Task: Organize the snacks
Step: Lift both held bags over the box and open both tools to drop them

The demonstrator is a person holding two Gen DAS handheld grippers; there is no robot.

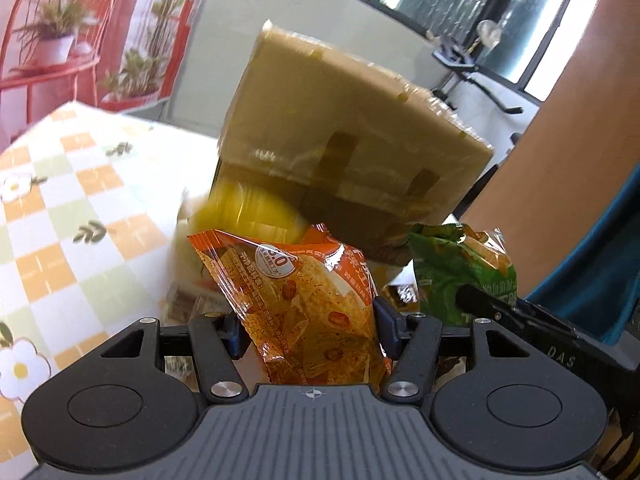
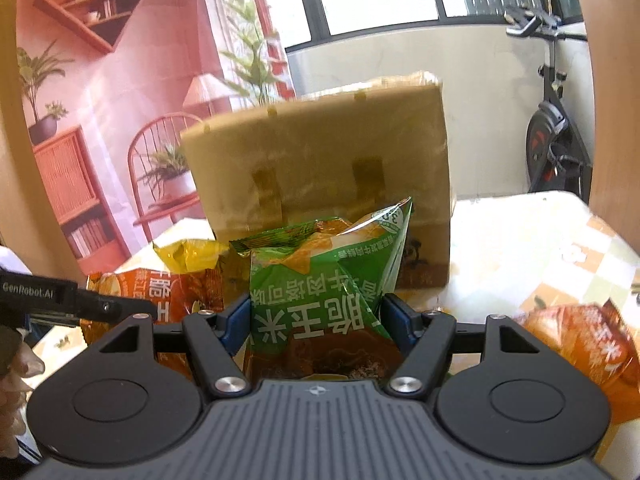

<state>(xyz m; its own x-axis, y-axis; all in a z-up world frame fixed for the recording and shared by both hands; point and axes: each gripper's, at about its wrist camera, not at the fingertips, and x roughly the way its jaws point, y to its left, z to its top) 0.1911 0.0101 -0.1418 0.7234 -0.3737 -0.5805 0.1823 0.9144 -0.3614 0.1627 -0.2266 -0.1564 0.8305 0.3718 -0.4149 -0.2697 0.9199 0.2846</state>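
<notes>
one checked tablecloth (image 1: 80, 208), probably floral

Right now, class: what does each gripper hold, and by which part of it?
The left gripper clamps the orange snack packet across its lower body. The right gripper clamps the green snack packet across its middle.

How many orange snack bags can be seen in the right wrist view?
2. One orange bag lies at left beside the green bag; another orange bag lies at right on the table. Others may be hidden.
</notes>
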